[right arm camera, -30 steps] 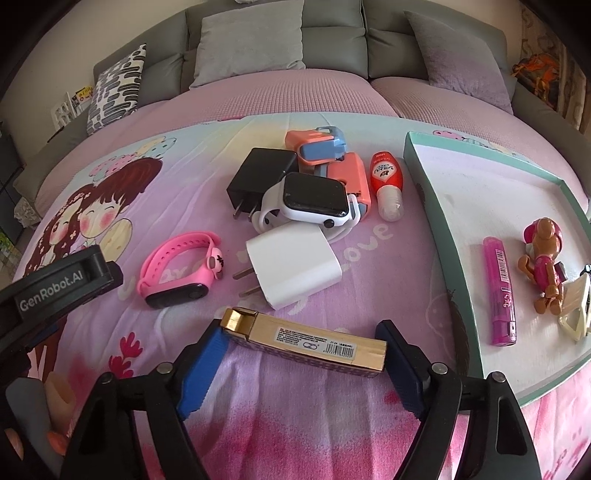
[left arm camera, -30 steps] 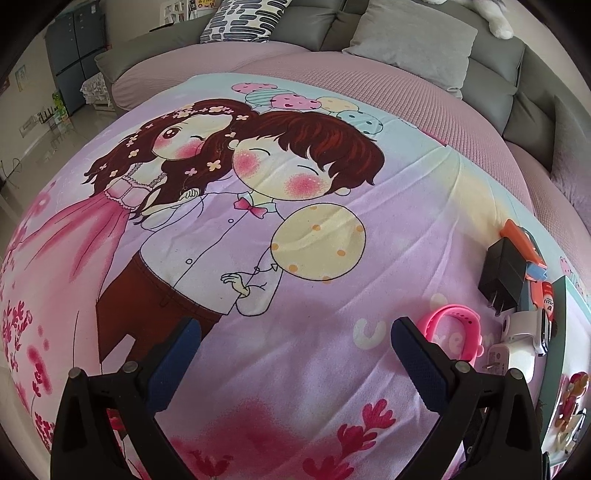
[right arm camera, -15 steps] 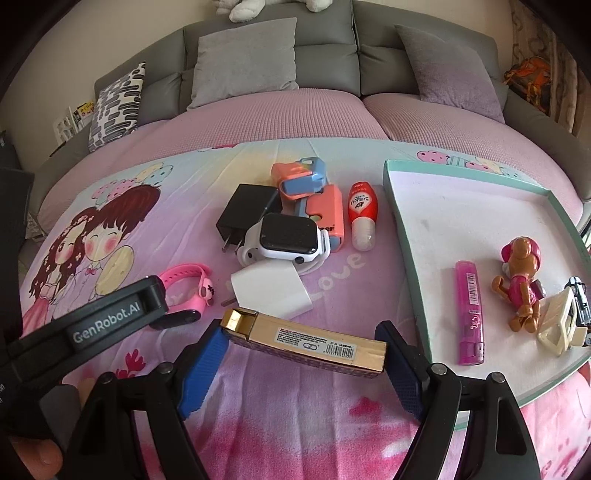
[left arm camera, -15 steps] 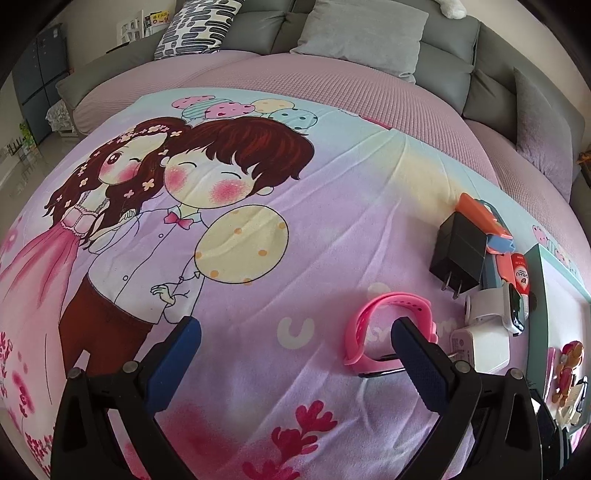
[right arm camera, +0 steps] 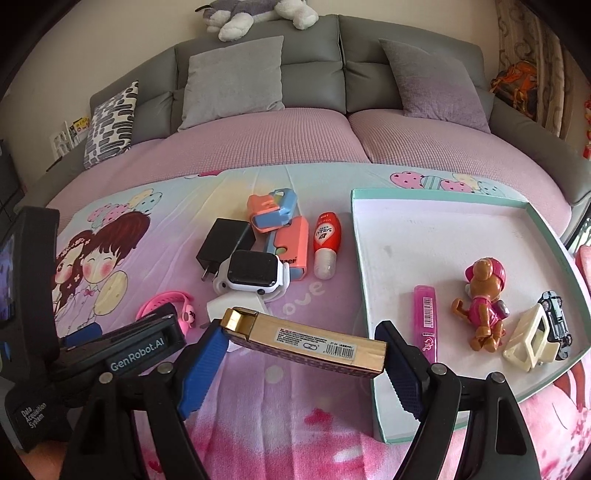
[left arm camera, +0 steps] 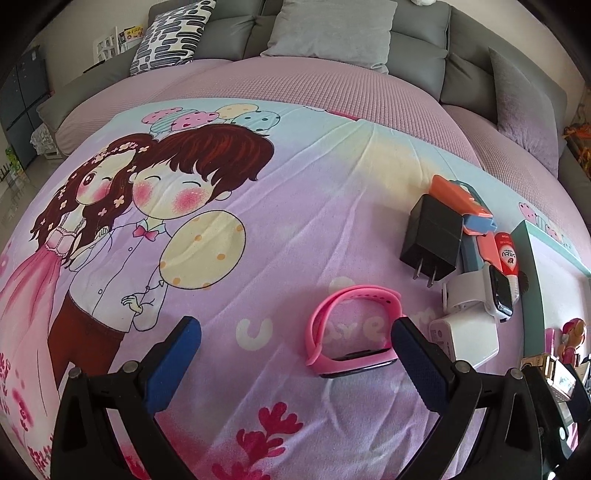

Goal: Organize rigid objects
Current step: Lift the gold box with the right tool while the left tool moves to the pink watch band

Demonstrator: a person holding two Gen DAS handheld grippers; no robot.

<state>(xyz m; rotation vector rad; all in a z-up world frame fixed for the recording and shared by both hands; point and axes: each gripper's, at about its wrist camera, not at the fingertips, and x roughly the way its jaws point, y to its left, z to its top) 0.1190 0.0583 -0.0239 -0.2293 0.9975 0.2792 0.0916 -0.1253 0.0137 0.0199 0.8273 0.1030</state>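
My right gripper (right arm camera: 301, 341) is shut on a long gold box (right arm camera: 306, 341), held endwise between its pads above the blanket, just left of the teal-rimmed tray (right arm camera: 364, 266). In that tray lie a pink marker (right arm camera: 424, 321), a toy pup (right arm camera: 484, 310), a small dark car (right arm camera: 556, 317) and a cream plastic piece (right arm camera: 530, 338). My left gripper (left arm camera: 293, 345) stands open over the blanket with nothing between its pads. A pink wristband (left arm camera: 351, 325) lies right by its right finger (left arm camera: 417, 363). On the bed also lie a black charger (left arm camera: 432, 236), a white smartwatch (left arm camera: 480, 291) and a white charger (left arm camera: 465, 339).
Two coral-and-blue cases (right arm camera: 280, 229) and a red-capped tube (right arm camera: 327, 245) lie beside the black charger. Grey cushions (right arm camera: 232, 81) and a patterned pillow (right arm camera: 110, 122) line the sofa back, with a plush toy (right arm camera: 255, 14) on top. The cartoon blanket (left arm camera: 184, 221) spreads left.
The left gripper has swung right, so the pink wristband and chargers now lie nearer its right finger. The right gripper has risen with the gold box and shifted toward the tray.
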